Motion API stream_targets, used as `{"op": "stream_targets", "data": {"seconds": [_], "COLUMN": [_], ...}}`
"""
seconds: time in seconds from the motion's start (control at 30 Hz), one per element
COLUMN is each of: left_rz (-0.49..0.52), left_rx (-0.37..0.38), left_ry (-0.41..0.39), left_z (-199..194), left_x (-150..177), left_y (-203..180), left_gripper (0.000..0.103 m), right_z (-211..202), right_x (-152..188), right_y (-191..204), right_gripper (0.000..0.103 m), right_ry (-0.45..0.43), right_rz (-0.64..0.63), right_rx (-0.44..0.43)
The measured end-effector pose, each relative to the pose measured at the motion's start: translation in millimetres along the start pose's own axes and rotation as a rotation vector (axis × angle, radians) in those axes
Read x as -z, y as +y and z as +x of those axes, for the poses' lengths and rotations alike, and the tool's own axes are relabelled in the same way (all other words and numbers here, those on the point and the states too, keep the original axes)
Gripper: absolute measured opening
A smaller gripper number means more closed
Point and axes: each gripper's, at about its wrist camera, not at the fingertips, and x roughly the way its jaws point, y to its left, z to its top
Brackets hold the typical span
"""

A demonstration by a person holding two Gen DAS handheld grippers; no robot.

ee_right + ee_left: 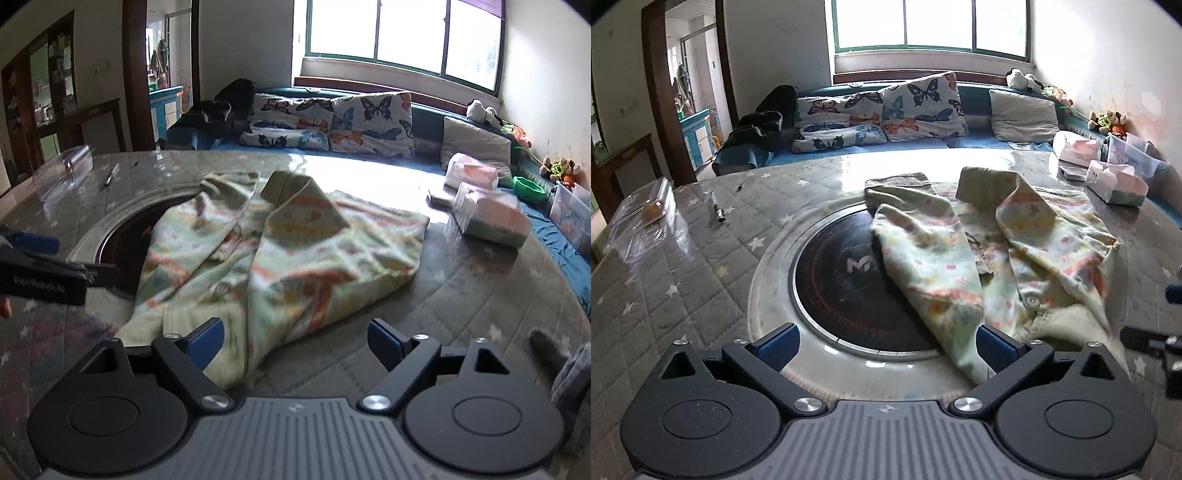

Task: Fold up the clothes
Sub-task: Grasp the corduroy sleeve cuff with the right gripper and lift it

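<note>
A pale green child's shirt [960, 266] [280, 251] with orange and yellow print and buttons lies crumpled on the quilted table [683, 277], its left part over a round black hotplate [842, 280] set into the tabletop. My left gripper [886, 347] is open wide at the shirt's near left corner; a fold of cloth lies beside its right finger [997, 347], not pinched. My right gripper [295, 341] is open at the shirt's near edge, with cloth beside its left finger [207, 339]. Each gripper shows at the edge of the other's view.
Two tissue packs [491, 218] stand at the table's right. A clear plastic box [646, 210] and a pen [716, 208] lie at the far left. Behind the table is a sofa with butterfly cushions [919, 107]. A grey sleeve [569, 369] shows at lower right.
</note>
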Motion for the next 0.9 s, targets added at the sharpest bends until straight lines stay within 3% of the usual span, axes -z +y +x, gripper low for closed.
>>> {"op": "stream_targets", "data": {"seconds": [0.17, 0.63, 0.83, 0.9], "left_rz": [0.025, 0.06, 0.068, 0.069], "left_rx": [0.031, 0.094, 0.099, 0.092], "left_ry": [0.008, 0.049, 0.046, 0.054], "left_z": [16, 39, 43, 46], "left_x": [-8, -11, -11, -11], "left_y": [-9, -24, -26, -26], "left_gripper": [0.103, 0.103, 0.103, 0.103], "right_z": [13, 122, 171, 186], "right_x": [-25, -109, -128, -129], "right_y": [-9, -36, -32, -31], "right_gripper": [0.085, 0.069, 0.068, 0.063], "right_ry": [-0.019, -0.023, 0.001, 0.026], "right_rz": [-0.044, 0.0, -0.005, 0.001], "right_rx": [0.004, 0.004, -0.001, -0.013]}}
